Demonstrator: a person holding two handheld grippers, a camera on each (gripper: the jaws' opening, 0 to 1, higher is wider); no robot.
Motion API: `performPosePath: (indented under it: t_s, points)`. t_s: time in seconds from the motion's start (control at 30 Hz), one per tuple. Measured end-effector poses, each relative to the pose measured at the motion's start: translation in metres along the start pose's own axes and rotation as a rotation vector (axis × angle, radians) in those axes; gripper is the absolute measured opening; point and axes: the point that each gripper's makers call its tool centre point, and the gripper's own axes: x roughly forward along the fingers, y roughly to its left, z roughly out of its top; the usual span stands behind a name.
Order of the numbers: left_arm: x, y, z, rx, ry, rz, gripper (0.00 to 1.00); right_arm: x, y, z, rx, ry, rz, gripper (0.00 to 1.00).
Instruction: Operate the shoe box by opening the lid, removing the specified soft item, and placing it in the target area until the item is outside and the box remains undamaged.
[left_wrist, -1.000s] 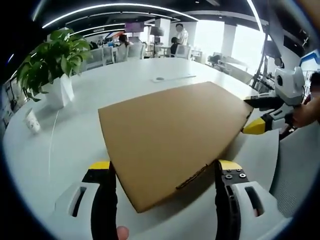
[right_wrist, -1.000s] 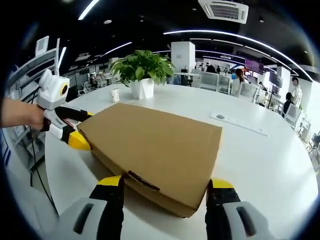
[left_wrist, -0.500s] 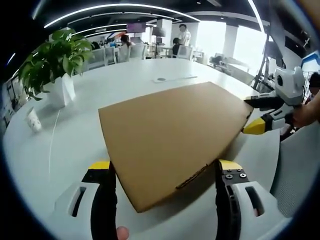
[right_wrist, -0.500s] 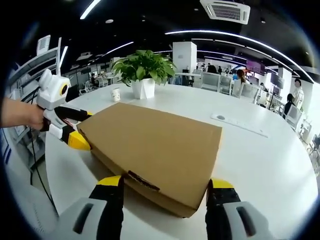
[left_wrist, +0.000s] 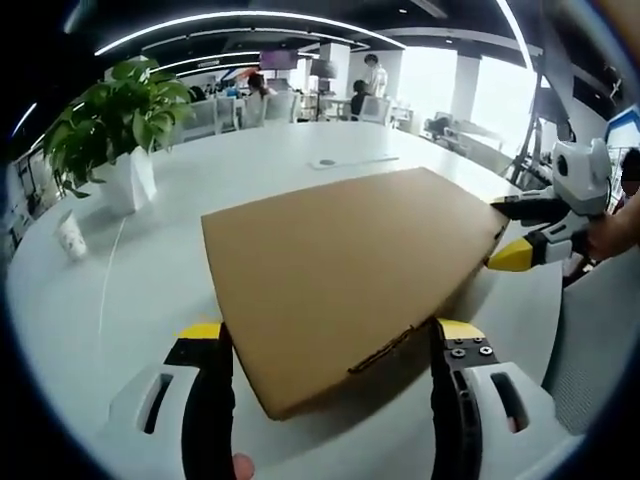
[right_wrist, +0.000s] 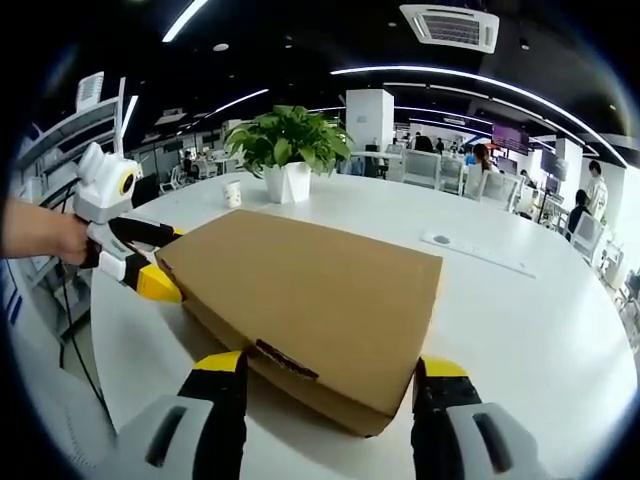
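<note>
1. Little has moved since a second ago: the shoe box (left_wrist: 345, 265) has kept its place, and both views have only tilted slightly, so the hands have barely shifted.
2. Shoe box: plain brown cardboard, lid shut and flat, lying on the white table (left_wrist: 150, 270) near the edge closest to the person. A short tear strip or slit marks its near side wall (right_wrist: 287, 362). The soft item is inside, hidden.
3. Left gripper (left_wrist: 328, 345): jaws spread wide, one on each side of a box corner, gripping nothing. In the right gripper view it sits at the far-left corner of the box (right_wrist: 140, 260), held by a hand (right_wrist: 45, 232).
4. Right gripper (right_wrist: 331, 375): jaws wide apart, straddling the near side wall, holding nothing. In the left gripper view its yellow tip rests at the box's right corner (left_wrist: 530, 245).
5. Surroundings: potted plant (right_wrist: 285, 150) and paper cup (right_wrist: 234, 192) toward the far edge of the table, well apart from the box.
6. Step in hand, as judged: lid-opening, not yet begun; grippers posed at opposite corners.
7. Next move calls for: catching the lid's edge and lifting gently, the other gripper steadying the base, so the cardboard does not tear.
</note>
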Motion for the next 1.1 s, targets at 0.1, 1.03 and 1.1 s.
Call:
performPosePath:
  t_s: [0.1,1.03,1.1]
  points:
    - [-0.0006,-0.001,0.0003,-0.002,0.0,0.0,0.8,-0.0007,0.0002,0.0004,-0.002,-0.001,0.001,0.64]
    - [-0.0076,-0.0053,0.0085,-0.021,-0.024,0.002,0.82,-0.0091,0.0,0.0058,-0.044,0.002,0.006,0.62]
    - [-0.008,-0.0053,0.0086,-0.023,-0.027,0.003,0.82,-0.0099,0.0002,0.0062,-0.043,-0.003,0.003,0.62]
